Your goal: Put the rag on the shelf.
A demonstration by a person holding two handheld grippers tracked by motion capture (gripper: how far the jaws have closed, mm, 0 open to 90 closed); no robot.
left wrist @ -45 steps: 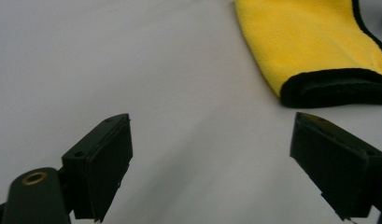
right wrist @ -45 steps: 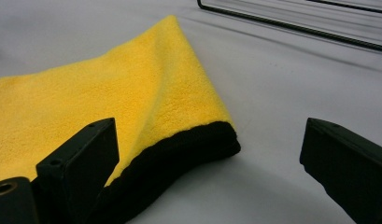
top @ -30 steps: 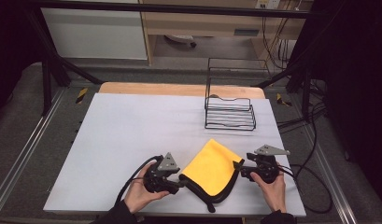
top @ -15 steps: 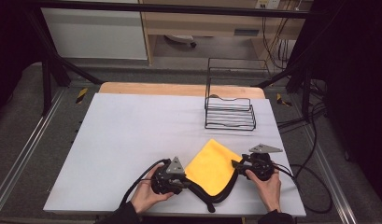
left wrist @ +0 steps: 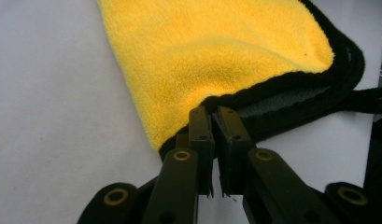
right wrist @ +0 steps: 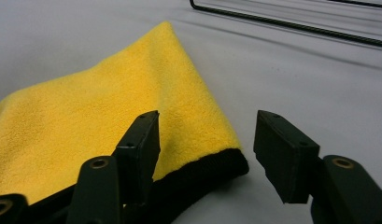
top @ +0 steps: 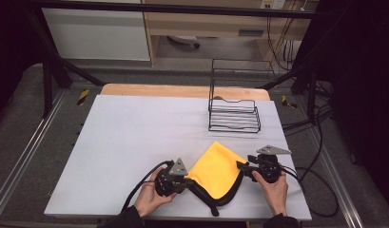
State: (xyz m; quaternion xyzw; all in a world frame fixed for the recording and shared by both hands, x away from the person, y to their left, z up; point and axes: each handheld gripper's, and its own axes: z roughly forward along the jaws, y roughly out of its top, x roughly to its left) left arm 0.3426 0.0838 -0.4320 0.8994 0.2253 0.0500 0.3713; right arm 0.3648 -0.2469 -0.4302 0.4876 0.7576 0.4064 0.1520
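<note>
A yellow cloth (top: 216,168) with a black hem lies folded near the table's front edge. My left gripper (top: 187,179) meets its left corner. In the left gripper view the jaws have just closed, and the left gripper (left wrist: 214,114) is shut on the black hem of the cloth (left wrist: 216,51). My right gripper (top: 240,166) is at the cloth's right corner. In the right gripper view its jaws have just been closing a little. The right gripper (right wrist: 207,126) stands open astride the corner of the cloth (right wrist: 109,116), with its pads clear of the fabric.
A black wire rack (top: 234,114) stands at the back right of the white table top (top: 135,133); its base wire (right wrist: 291,23) lies beyond the cloth. Cables trail from both grippers off the front and right edges.
The left gripper's jaws have closed onto the cloth's hem at the left corner. The right gripper stays at the right corner, jaws slightly narrower. The cloth has barely shifted.
</note>
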